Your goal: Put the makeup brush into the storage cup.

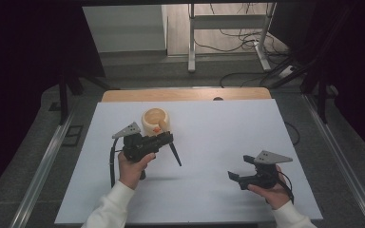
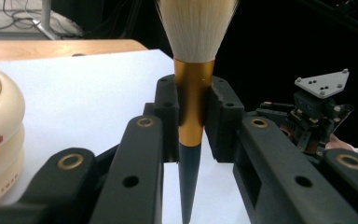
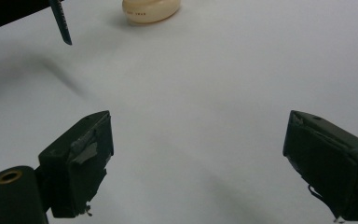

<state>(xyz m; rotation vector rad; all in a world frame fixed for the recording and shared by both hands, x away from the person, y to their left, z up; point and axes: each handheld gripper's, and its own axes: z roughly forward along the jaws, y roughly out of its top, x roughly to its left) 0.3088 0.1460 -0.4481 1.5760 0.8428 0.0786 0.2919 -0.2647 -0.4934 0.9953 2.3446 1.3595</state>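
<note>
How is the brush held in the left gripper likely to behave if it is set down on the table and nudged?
The brush looks round and tapered, so it would probably roll in a curve. Its dark handle seems rigid, while the pale bristles look soft and should bend. It is probably light, given how slim it is in the left gripper.

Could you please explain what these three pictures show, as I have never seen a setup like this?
A person sits at a white table holding a handheld gripper in each hand; there is no robot arm. The high view looks down from above. The other two views come from cameras riding on each gripper. The left gripper is shut on a makeup brush, clamped at its gold collar, bristles away from the camera. The right gripper is open and holds nothing. A cream-coloured round container stands on the table next to the left gripper.
</note>
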